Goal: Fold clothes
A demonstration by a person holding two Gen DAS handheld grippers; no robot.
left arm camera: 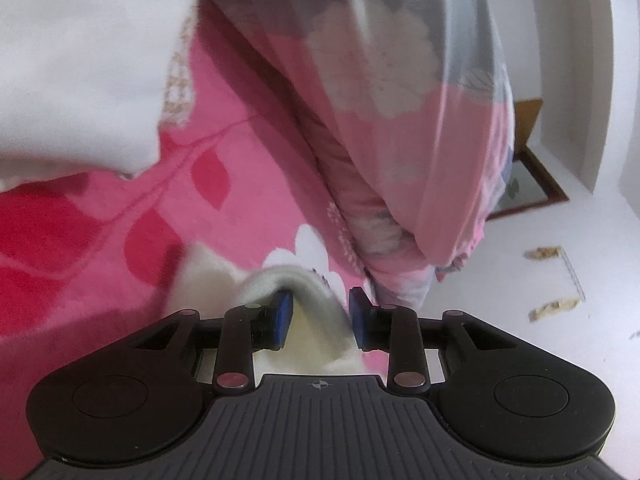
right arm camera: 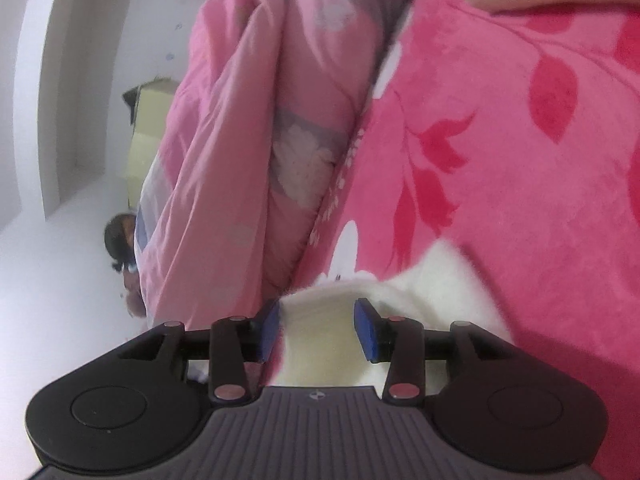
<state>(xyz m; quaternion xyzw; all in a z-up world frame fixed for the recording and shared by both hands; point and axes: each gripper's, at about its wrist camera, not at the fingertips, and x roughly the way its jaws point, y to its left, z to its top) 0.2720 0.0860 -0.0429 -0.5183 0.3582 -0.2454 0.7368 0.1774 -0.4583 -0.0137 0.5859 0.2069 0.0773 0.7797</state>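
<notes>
A white fleecy garment lies on a pink bedspread printed with red leaves. In the left wrist view my left gripper is open; a raised fold of the garment's edge runs between its blue pads and drapes over the left one. In the right wrist view another part of the white garment sits under and between the blue pads of my right gripper, which is open too. A large blurred white cloth fills the upper left of the left wrist view.
A bunched pink quilt with white flowers lies along the bed's edge, also seen as the pink quilt in the right wrist view. Beyond it are a white floor with paper scraps, a framed picture, and a yellow box.
</notes>
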